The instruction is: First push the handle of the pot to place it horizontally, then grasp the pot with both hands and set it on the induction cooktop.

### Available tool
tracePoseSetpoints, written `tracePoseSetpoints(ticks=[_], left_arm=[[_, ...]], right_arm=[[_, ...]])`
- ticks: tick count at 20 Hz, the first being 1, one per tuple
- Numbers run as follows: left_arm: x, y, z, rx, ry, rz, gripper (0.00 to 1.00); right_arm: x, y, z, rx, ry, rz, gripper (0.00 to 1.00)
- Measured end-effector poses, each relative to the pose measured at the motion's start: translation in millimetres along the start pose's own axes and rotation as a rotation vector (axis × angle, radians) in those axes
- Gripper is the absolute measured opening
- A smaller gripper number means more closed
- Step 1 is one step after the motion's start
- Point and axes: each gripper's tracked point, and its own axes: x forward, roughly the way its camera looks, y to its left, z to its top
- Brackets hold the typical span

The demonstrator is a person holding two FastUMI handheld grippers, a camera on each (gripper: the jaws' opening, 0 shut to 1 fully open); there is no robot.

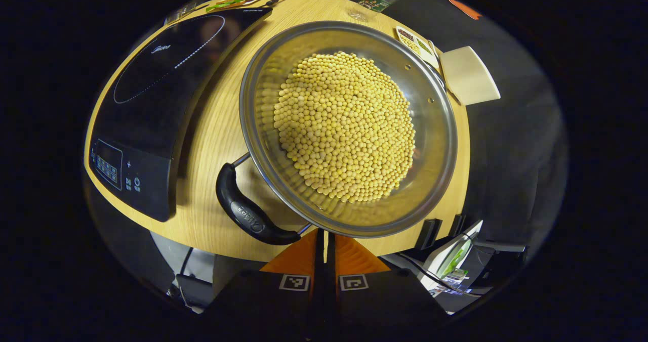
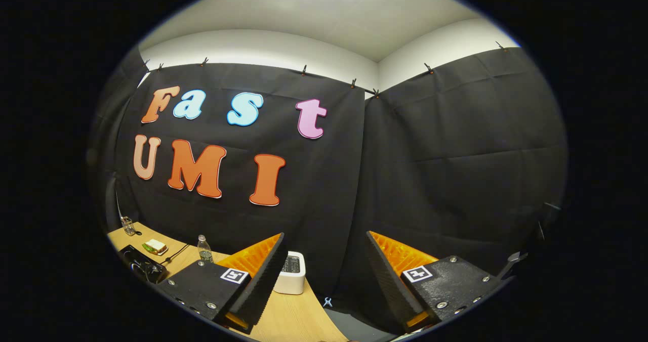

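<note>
On the round wooden table point(image 1: 212, 134), beside the black induction cooktop point(image 1: 152, 104), sits the wide steel pot point(image 1: 435, 129) full of yellow beans point(image 1: 344, 124): likely heavy, slick-walled, best lifted by its rim. Its black handle point(image 1: 248, 213) lies near the left gripper point(image 1: 324, 243), fingers together; the right gripper point(image 2: 324, 271) is raised, fingers apart.

A water bottle point(image 2: 204, 249) stands near a white toaster point(image 2: 291, 273) on the wooden table point(image 2: 293, 316); a sandwich point(image 2: 155, 246) lies apart.
</note>
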Motion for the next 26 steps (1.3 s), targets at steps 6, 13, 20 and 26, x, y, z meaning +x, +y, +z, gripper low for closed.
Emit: tracePoseSetpoints(ticks=[6, 13, 20, 26], left_arm=[[0.5, 31.7, 28.1, 0.084, -0.064, 0.162, 0.08], [-18.7, 51.8, 62.0, 0.069, -0.157, 0.213, 0.08], [-44.6, 62.0, 91.2, 0.054, -0.233, 0.176, 0.08], [-53.4, 58.3, 116.9, 0.163, -0.288, 0.186, 0.08]], right_arm=[[0.4, 10.4, -2.5, -0.005, 0.009, 0.012, 0.95], [6.2, 31.3, -6.5, -0.015, 0.027, 0.044, 0.95], [15.0, 71.7, -9.2, -0.041, 0.044, 0.116, 0.97], [17.7, 107.5, -20.2, -0.050, 0.082, 0.180, 0.95]])
